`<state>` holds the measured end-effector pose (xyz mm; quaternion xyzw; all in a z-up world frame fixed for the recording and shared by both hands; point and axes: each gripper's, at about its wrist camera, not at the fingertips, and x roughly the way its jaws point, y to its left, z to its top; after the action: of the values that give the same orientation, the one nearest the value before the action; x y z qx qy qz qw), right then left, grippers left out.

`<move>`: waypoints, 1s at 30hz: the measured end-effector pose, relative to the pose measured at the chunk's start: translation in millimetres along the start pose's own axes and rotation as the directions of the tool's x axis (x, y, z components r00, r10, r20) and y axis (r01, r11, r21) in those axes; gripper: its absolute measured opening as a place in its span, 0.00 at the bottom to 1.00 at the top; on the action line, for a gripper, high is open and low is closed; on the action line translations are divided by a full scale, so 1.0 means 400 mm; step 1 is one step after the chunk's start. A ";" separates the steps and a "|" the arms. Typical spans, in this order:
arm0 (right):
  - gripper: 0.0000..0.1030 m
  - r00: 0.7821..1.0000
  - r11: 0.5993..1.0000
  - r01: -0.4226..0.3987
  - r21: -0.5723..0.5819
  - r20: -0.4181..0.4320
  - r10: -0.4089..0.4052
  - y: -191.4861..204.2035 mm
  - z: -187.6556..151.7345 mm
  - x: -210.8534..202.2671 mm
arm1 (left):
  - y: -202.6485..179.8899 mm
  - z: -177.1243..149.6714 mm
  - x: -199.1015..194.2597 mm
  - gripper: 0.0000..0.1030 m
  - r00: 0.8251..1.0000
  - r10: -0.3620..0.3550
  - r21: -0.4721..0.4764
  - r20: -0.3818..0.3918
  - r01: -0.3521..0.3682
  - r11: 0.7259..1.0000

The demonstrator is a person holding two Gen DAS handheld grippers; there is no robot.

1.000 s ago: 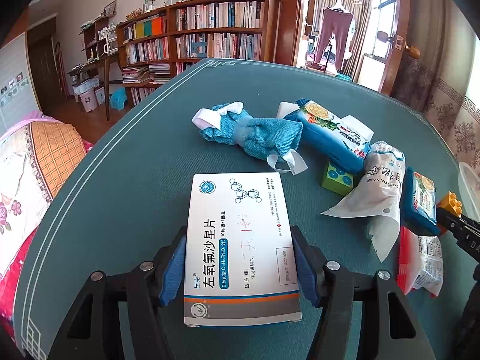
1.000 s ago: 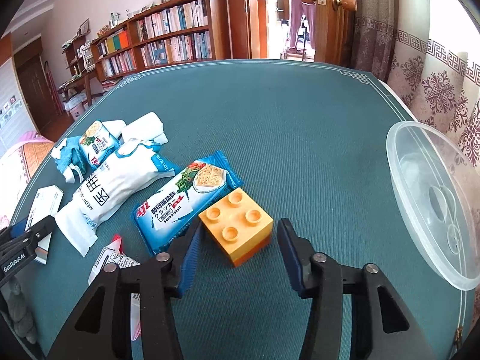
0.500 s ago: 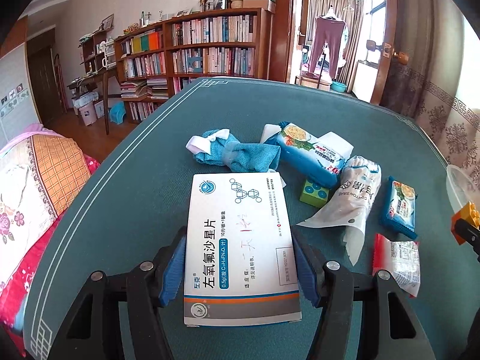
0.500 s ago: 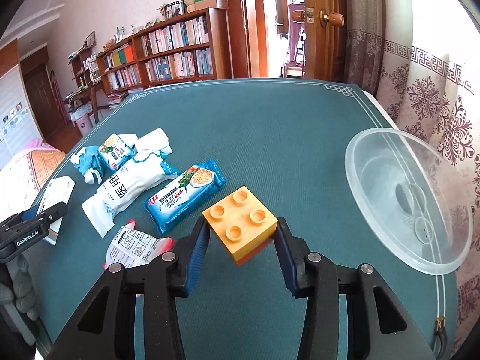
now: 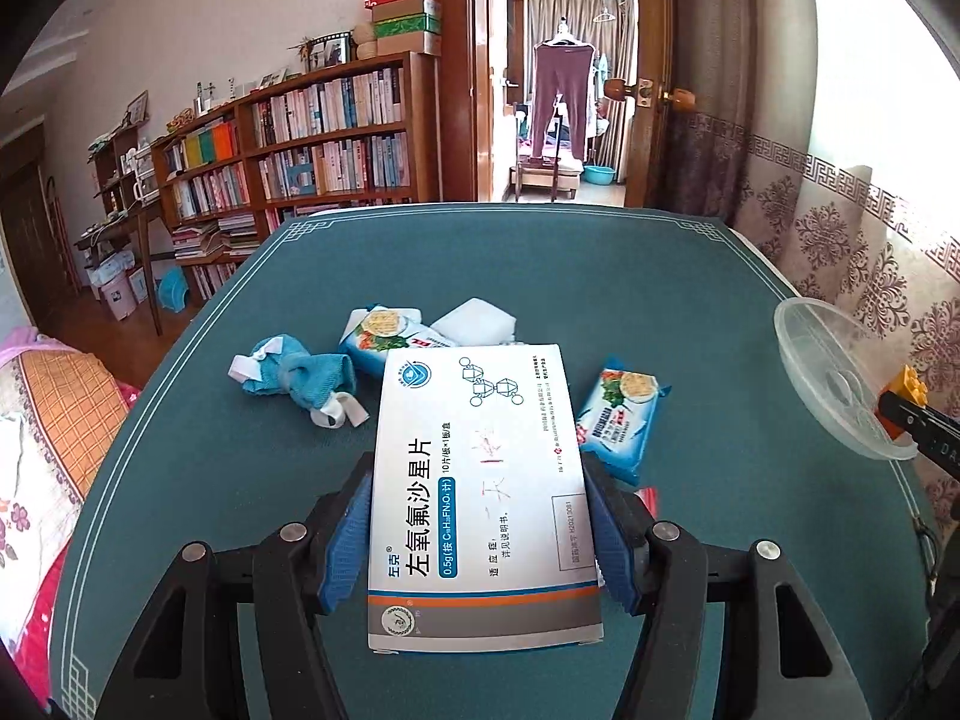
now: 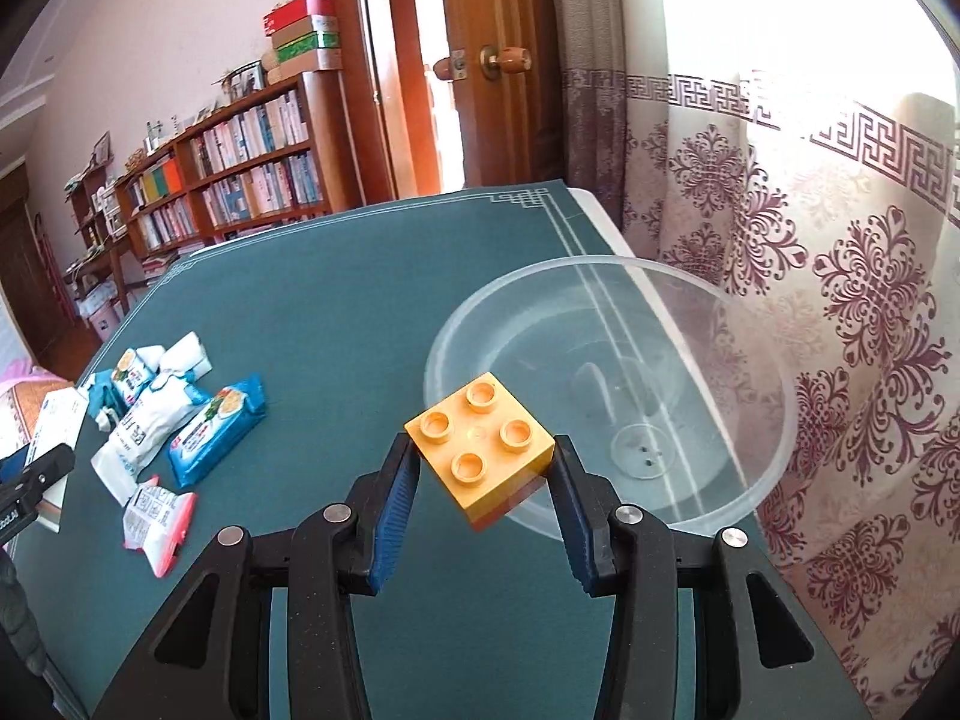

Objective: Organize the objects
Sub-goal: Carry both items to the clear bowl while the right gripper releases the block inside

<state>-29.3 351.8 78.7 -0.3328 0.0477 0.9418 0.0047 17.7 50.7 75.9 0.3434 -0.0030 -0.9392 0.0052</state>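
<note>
Left wrist view: medicine box is clamped by left gripper above table.
Right wrist view: yellow brick is gripped by right gripper, at near rim of clear bowl.

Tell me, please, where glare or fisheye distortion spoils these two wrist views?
Right wrist view: window light blows out the upper right above the curtain; the clear plastic bowl stays readable. Left wrist view: overexposed right edge, table edge bowed by the lens; the medicine box print is sharp.
</note>
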 end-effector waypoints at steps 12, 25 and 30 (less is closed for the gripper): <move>0.44 0.992 0.988 0.130 0.086 -0.014 -0.129 -0.173 0.024 0.053 | -0.183 0.020 0.011 0.65 0.993 -0.114 0.102 -0.020 0.116 0.988; 0.55 0.985 0.979 0.167 0.114 0.019 -0.171 -0.186 0.012 0.050 | -0.354 0.057 0.050 0.65 0.970 -0.237 0.159 -0.061 0.243 0.957; 0.55 0.982 0.973 0.179 0.149 0.035 -0.186 -0.203 0.016 0.040 | -0.420 0.081 0.066 0.65 0.954 -0.292 0.177 -0.065 0.299 0.938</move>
<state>-42.3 433.0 66.5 -0.3116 0.0853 0.9392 0.1165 -24.5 218.5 82.0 0.3568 -0.0383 -0.9182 -0.1677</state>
